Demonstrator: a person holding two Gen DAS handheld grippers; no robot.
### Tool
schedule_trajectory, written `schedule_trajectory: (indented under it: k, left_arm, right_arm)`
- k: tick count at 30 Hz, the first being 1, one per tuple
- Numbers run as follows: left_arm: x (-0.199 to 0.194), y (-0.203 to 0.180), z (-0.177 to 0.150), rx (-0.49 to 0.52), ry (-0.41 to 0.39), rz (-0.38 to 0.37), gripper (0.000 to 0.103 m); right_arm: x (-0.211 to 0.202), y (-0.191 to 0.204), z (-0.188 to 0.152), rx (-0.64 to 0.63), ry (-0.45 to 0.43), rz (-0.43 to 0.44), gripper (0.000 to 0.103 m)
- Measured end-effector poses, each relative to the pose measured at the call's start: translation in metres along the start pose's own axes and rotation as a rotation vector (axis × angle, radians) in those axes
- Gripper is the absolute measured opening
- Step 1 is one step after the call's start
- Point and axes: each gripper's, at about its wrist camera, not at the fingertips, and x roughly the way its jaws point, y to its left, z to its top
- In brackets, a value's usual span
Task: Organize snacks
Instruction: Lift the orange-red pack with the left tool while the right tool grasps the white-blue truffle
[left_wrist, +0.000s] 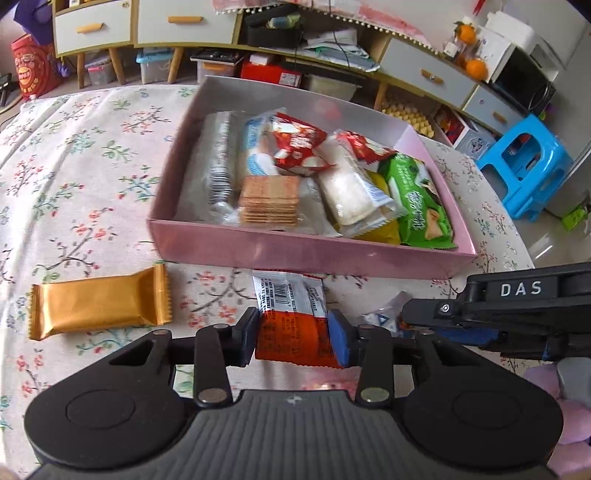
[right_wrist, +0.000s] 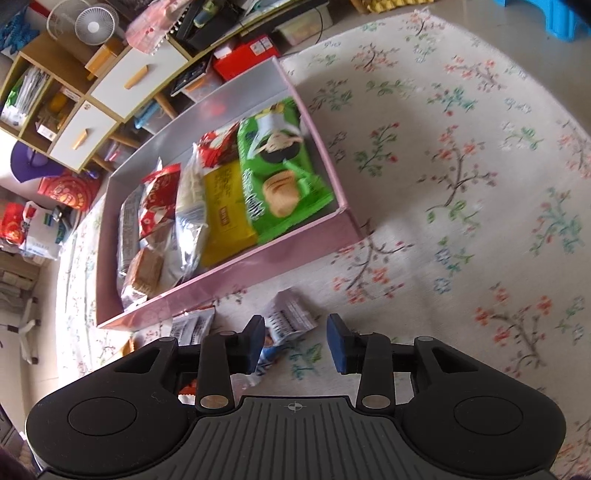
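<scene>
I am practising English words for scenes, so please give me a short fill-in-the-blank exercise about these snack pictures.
1. The pink cardboard box stands on a cloth printed with ____.
2. The left tongs are closed on the orange and ____ snack packet.
3. The golden foil packet lies ____ the box.
4. The green biscuit packet lies ____ the box.

Missing words: flowers; white; outside; inside

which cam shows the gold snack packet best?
Left wrist view. The gold snack packet lies whole and unobstructed on the floral tablecloth, left of the left gripper. The right wrist view shows at most a sliver of it at its own gripper's edge.
</scene>
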Motion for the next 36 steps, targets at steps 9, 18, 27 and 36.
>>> schedule_trajectory:
  k: [9, 18, 27, 36]
  left_arm:
    - [-0.012, 0.021, -0.005, 0.017, -0.009, 0.031, 0.037]
    - [-0.016, 0.035, -0.009, 0.047, -0.009, 0.036, 0.036]
    - [-0.028, 0.047, -0.009, 0.019, -0.007, -0.016, 0.036]
    - [-0.043, 0.055, -0.008, -0.014, -0.027, -0.063, 0.036]
  right_arm:
    - [0.009, 0.028, -0.009, -0.05, -0.044, -0.055, 0.058]
    - [0.023, 0.064, -0.029, -0.248, -0.121, -0.24, 0.047]
    - [0.012, 0.049, -0.025, -0.255, -0.085, -0.157, 0.021]
    - [-0.011, 0.016, -0.011, -0.143, -0.051, -0.025, 0.021]
